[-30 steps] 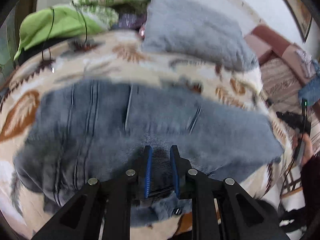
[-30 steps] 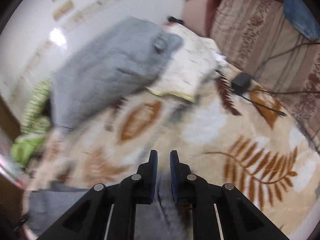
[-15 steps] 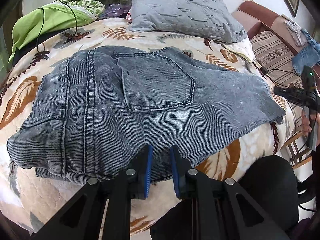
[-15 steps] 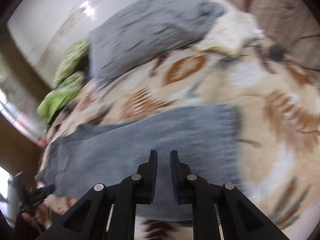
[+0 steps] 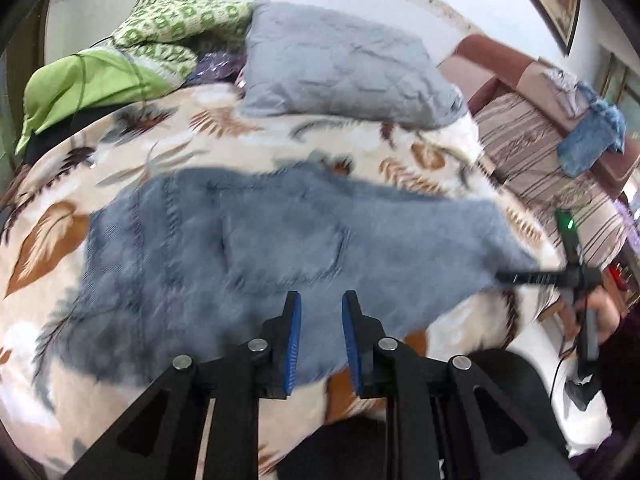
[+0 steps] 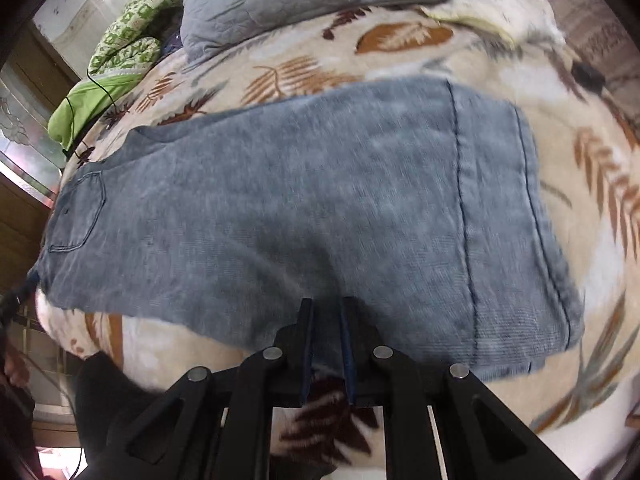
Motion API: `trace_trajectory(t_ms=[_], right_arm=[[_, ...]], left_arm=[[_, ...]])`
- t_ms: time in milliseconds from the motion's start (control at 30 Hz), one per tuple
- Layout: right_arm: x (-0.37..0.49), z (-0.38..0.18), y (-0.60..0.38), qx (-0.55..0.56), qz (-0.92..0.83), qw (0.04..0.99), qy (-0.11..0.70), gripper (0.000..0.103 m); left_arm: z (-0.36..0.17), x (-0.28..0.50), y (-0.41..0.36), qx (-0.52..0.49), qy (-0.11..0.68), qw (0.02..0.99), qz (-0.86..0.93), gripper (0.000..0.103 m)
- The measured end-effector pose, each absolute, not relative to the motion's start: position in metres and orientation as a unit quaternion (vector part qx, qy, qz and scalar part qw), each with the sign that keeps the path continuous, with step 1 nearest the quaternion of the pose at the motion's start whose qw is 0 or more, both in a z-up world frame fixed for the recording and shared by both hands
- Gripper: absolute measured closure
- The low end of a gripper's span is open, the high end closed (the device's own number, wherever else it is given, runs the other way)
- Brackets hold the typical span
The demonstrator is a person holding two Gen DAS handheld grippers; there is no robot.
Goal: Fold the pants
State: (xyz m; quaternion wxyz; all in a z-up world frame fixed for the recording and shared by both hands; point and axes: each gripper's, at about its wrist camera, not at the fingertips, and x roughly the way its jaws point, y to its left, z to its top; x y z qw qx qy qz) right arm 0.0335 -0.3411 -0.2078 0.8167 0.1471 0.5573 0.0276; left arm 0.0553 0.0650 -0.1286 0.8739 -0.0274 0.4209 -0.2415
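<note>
Left gripper [image 5: 319, 304] is hovering over the near edge of the jeans [image 5: 248, 264], blue pads parted a little, jaws just been opening, nothing pinched between them. Right gripper [image 6: 326, 312] is pointing down at the jeans' near edge, jaws standing nearly closed; cannot tell whether denim is caught between them. Jeans are lying flat across the leaf-print blanket [image 5: 52, 232] on the bed, back pocket [image 5: 280, 248] facing up, hem end [image 6: 516, 240] toward the right. Beyond them a grey quilted pillow [image 5: 340, 68] and green bedding [image 5: 92, 84] are sitting at the bed's far side.
</note>
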Motion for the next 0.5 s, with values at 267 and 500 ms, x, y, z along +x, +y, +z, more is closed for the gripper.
trace_trajectory(t_ms=[267,500], right_arm=[[0.068,-0.152,-0.295,0.118,0.121,0.834,0.526,0.085],[0.162,-0.145,-0.211,0.107,0.228,0.837,0.486,0.037]], left_arm=[[-0.178,0.074,0.021,-0.016,0.469,0.846,-0.255,0.078],[-0.192,0.071,0.034,-0.039,0.484,0.837,-0.251,0.078]])
